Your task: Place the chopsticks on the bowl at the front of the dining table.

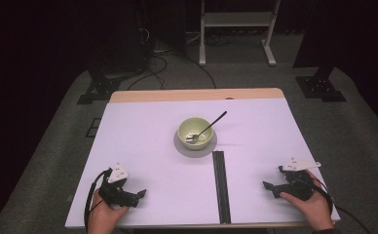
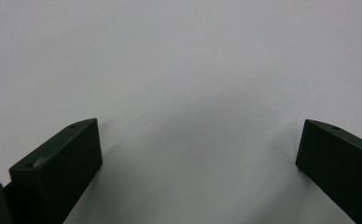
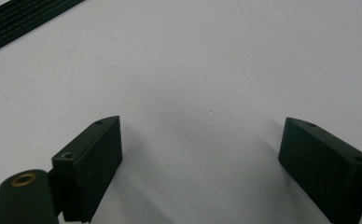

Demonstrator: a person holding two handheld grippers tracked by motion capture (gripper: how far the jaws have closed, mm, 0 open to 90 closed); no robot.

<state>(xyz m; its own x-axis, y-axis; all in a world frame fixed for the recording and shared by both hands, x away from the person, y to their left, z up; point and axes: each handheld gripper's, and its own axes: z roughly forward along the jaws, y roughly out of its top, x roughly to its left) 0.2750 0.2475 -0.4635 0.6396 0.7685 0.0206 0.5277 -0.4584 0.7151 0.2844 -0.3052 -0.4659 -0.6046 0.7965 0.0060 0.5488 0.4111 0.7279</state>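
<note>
Place: a recording lab or studio, not a home.
Surroundings: black curtains all around, grey carpet floor (image 1: 55, 126).
Equipment: stand bases (image 1: 321, 87) and loose cables (image 1: 162, 63) behind the table; a white frame (image 1: 238, 29) on feet.
Worktop: a white sheet covers the table (image 1: 143, 146), staged and sparse.

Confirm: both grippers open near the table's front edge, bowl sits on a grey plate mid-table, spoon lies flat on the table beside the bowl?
Not quite. The spoon rests inside the bowl, handle leaning out over the rim, as the high view shows. The rest holds: left gripper and right gripper are open, and the bowl sits on the grey plate.
</note>
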